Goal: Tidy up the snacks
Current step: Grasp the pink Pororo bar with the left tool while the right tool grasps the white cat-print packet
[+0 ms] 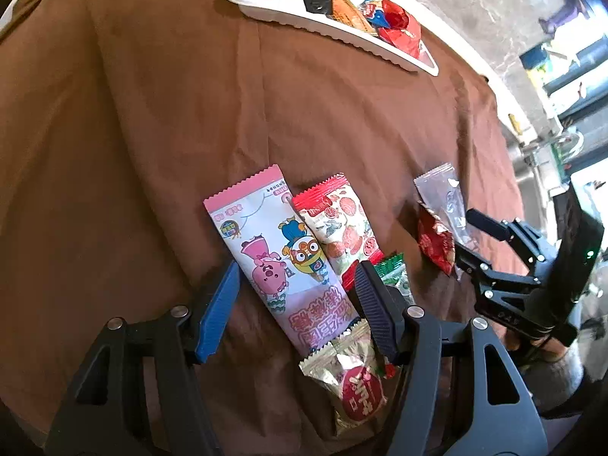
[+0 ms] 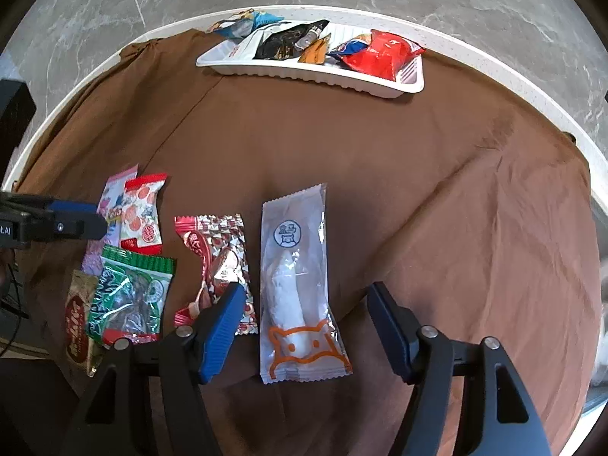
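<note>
My left gripper (image 1: pixel 296 296) is open and points down over a pink cartoon snack packet (image 1: pixel 273 250), which lies between its fingers untouched. Beside that packet lie a red-and-white packet (image 1: pixel 338 224), a green packet (image 1: pixel 395 273) and a gold packet with a red disc (image 1: pixel 353 376). My right gripper (image 2: pixel 307 323) is open above a clear packet with an orange cat print (image 2: pixel 300 285), its pads apart from the wrapper. A red-and-silver foil packet (image 2: pixel 216 262) lies just left of its left finger. In the right wrist view the left gripper (image 2: pixel 87 214) reaches in from the left edge.
A white ribbed tray (image 2: pixel 315 72) at the far side of the brown cloth (image 2: pixel 418 190) holds several snack bags. The cloth covers a round white table (image 2: pixel 551 87) above a marble floor. The right gripper (image 1: pixel 467 239) works close to my left one.
</note>
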`<move>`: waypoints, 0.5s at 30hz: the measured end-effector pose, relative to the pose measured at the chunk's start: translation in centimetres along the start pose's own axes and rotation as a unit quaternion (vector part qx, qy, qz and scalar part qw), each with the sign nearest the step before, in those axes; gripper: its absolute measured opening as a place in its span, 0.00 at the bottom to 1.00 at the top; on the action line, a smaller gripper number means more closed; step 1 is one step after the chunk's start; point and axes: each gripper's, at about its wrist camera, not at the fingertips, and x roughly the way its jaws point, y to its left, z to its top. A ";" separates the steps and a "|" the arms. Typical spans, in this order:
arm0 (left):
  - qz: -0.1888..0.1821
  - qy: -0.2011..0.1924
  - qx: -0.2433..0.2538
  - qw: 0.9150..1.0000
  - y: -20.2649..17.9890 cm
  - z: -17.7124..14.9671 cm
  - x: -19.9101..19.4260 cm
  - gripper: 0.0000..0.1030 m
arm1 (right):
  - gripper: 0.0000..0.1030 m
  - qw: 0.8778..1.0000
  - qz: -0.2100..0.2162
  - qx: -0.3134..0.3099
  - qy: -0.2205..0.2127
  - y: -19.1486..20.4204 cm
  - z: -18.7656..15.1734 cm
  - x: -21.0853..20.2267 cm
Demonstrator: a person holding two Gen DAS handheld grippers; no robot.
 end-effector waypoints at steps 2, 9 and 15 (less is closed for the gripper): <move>0.013 -0.003 0.013 1.000 -0.3 0.0 0.1 0.59 | 0.59 1.000 -0.005 -0.006 0.000 0.0 0.0 0.1; 0.065 -0.014 0.079 0.995 -1.6 -0.5 0.5 0.52 | 0.46 0.999 -0.018 -0.029 -0.003 0.2 0.0 0.2; 0.084 -0.010 0.113 0.990 -1.1 -0.1 0.6 0.48 | 0.46 0.999 -0.027 -0.041 -0.006 0.5 0.0 0.1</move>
